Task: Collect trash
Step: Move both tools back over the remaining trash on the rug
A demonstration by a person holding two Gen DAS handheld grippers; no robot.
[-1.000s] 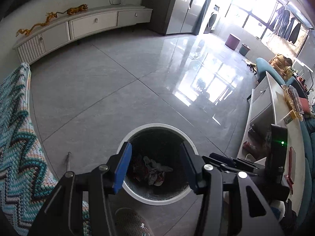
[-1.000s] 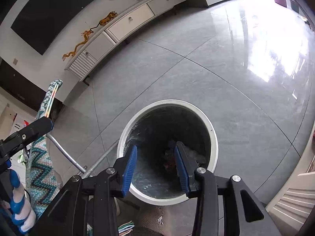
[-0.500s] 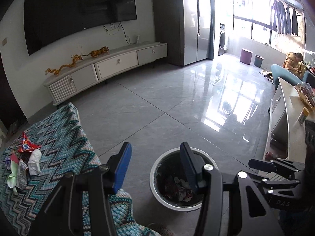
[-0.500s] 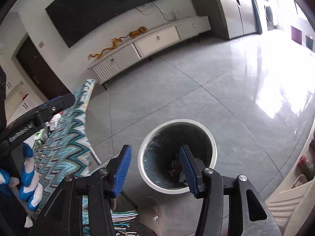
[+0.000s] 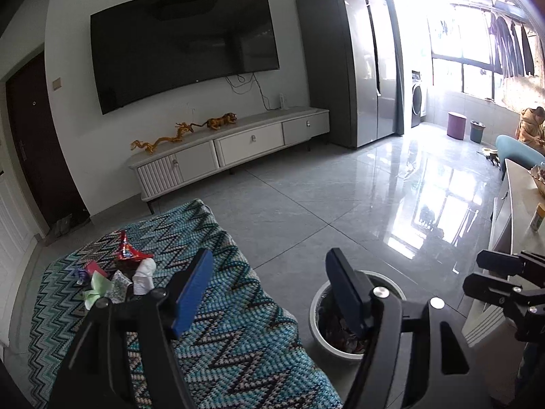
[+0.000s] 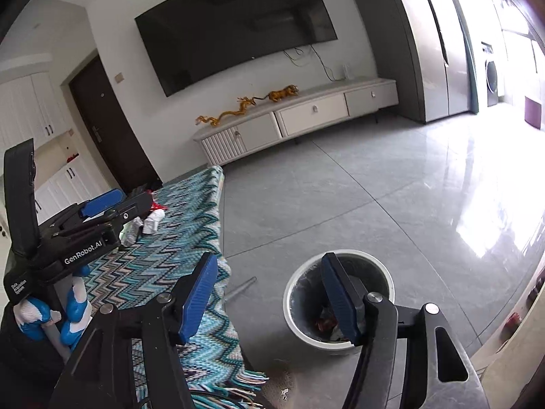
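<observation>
Left wrist view, left tongs: left tongs (image 5: 265,289) have nothing between the blue pads; the jaws are opening.
Left wrist view, trash: trash pile (image 5: 119,274) of a red wrapper, white crumpled paper and green scraps lies on the zigzag blanket (image 5: 221,323) that covers the surface, ahead and to the left of these tongs, near the left pad.
Left wrist view, bin: white bin (image 5: 318,320) stands on the floor just right of the blanket's edge, partly behind the right pad, with trash already inside.
Left wrist view, long axis: pile looks to spread roughly left to right, with no clear single axis.
Right wrist view, right tongs: right tongs (image 6: 269,296) are likewise empty, jaws opening.
Right wrist view, trash: pile (image 6: 150,221) sits far up the blanket, partly hidden by the left tongs' body (image 6: 85,235).
Right wrist view, bin: bin (image 6: 296,306) lies just ahead, behind the right pad.
Judgement, nearer hand: left hand seems nearer the pile; the right sits closer to the bin.
</observation>
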